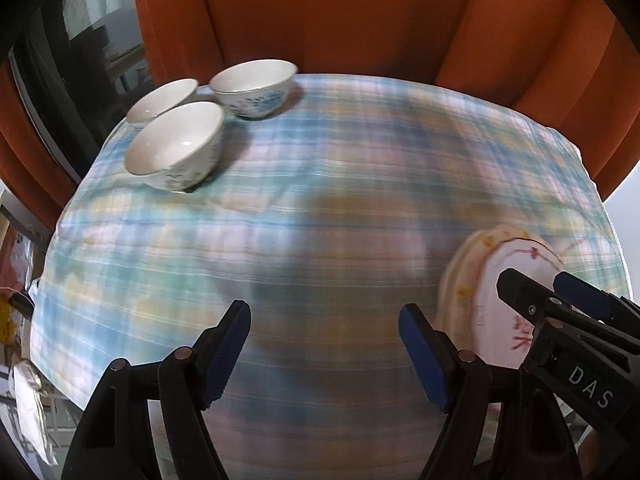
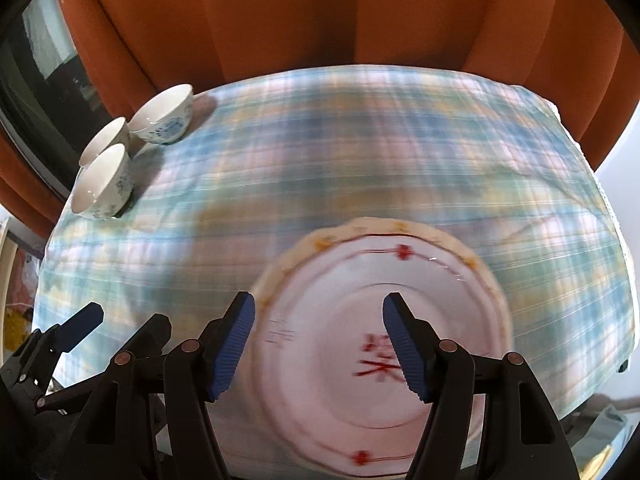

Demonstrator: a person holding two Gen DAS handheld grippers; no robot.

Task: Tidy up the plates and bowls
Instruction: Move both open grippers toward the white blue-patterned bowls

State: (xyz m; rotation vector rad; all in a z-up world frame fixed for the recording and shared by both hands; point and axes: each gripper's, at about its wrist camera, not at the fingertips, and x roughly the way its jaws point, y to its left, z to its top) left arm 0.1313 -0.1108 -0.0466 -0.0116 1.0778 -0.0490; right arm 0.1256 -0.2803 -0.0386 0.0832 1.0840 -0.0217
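Three white bowls with blue patterns cluster at the far left corner of the table: one (image 1: 176,144) nearest, one (image 1: 160,100) behind it, one (image 1: 256,84) to the right. The right wrist view shows the same bowls (image 2: 104,184). A white plate with red markings (image 2: 340,360) lies on a yellow-rimmed plate (image 2: 360,228) near the front right. My right gripper (image 2: 319,312) hovers open just above that stack, pads off it; it also shows in the left wrist view (image 1: 536,280). My left gripper (image 1: 322,320) stands open over bare cloth left of the plates, holding nothing.
A blue plaid cloth (image 1: 320,160) covers the table. Orange curtains (image 1: 340,12) hang close behind the far edge and a dark window (image 1: 80,60) is at the left. Clutter lies below the table's left edge (image 1: 24,380).
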